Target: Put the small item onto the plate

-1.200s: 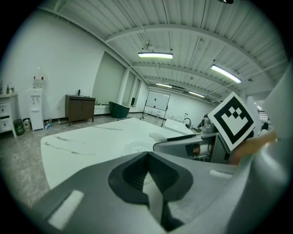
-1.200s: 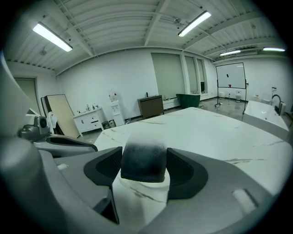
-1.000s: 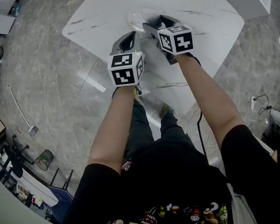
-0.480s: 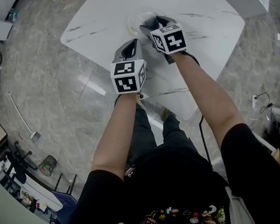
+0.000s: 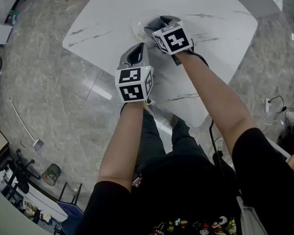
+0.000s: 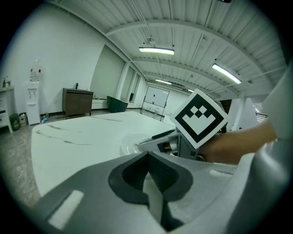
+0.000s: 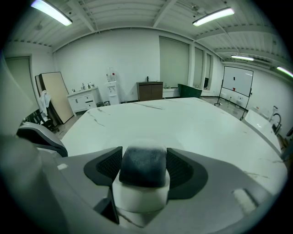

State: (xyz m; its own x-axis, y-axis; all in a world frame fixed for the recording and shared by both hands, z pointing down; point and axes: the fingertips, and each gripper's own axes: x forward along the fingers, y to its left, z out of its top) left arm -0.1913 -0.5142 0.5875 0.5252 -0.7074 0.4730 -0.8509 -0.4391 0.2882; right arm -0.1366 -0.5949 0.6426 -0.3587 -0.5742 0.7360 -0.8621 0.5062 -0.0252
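White, grey-veined stone tabletop [image 5: 106, 17] with rounded corners, carrying one pale plate [image 5: 137, 26] near its middle. Left hand-held gripper [image 5: 139, 48]: jaws shut together with nothing between them, held just short of the plate, idle. Right hand-held gripper [image 5: 154, 28]: jaws closed part-way on the small item [image 7: 143, 167], a dark-topped piece on a white base, pinched by its sides. Its tip is poised over the plate, and the item is judged to be above it and not yet set down; contact with the plate cannot be told. Risks, as judged: a release from height could let the item bounce or roll off the shallow, smooth plate; a tilted hold could land it on edge and tip it; pressing down while clamped could skid the plate across the slick stone; the left hand-held gripper, close by, could nudge the rim. Surroundings: grey veined floor [image 5: 46, 96]; large white room with ribbed ceiling and strip lights [image 6: 156, 50]; dark cabinet [image 6: 78, 101], water dispenser [image 6: 33, 107] and whiteboard [image 6: 153, 98] along the far walls.
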